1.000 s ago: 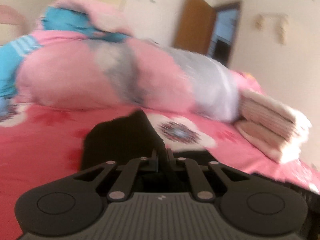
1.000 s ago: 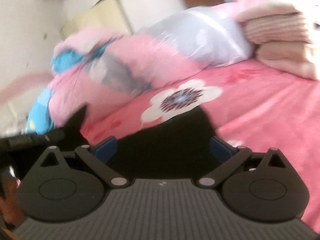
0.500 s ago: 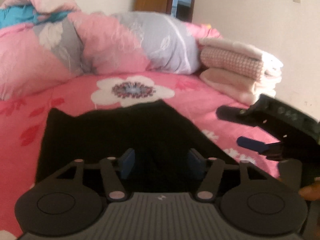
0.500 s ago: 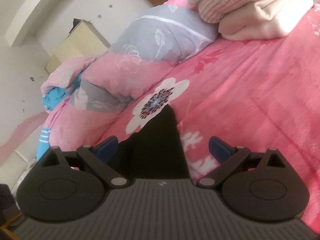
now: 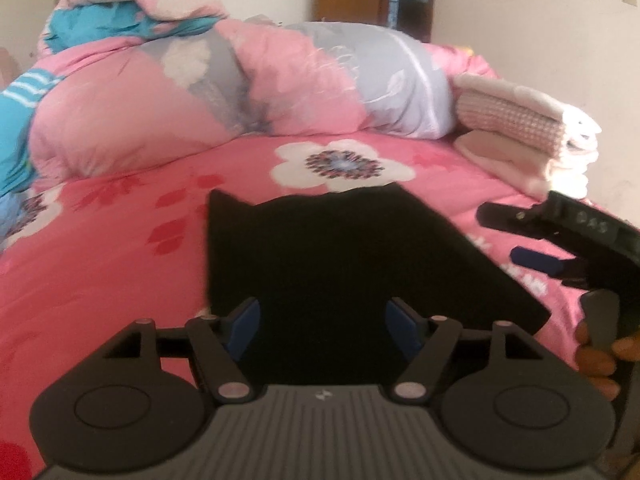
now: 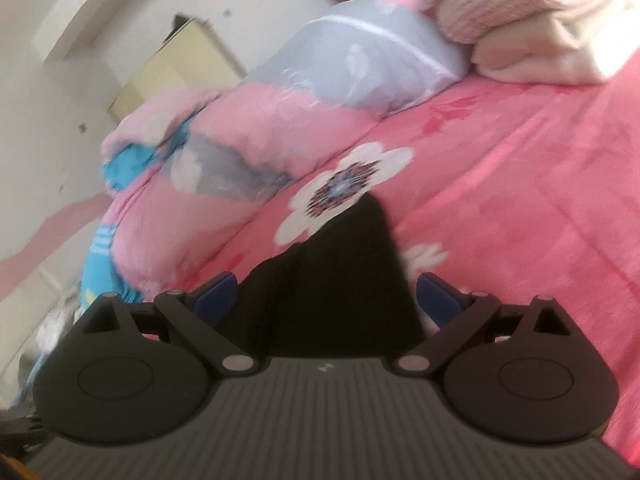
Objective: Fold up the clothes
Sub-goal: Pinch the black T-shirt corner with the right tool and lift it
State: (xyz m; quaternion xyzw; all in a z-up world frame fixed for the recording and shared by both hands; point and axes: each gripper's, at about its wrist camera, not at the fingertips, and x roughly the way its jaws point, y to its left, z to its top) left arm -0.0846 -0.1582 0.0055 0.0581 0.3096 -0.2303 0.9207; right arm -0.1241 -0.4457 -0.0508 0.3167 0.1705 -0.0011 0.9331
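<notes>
Black flat cloth garment [image 5: 352,264] lies released at twelve o'clock; my left gripper [image 5: 322,322], clamped a second ago, is opening, pads clear. Right gripper [image 6: 326,298] gapes empty; this fold looks laid.

Both cameras ride low over the pink bedspread [image 5: 100,272], close above the black garment [image 5: 340,248]. The left one faces the rolled quilt [image 5: 200,92] squarely. The right one tilts sideways, seeing the same quilt [image 6: 248,148], white flower print [image 6: 344,192] and folded blankets [image 6: 532,20].
</notes>
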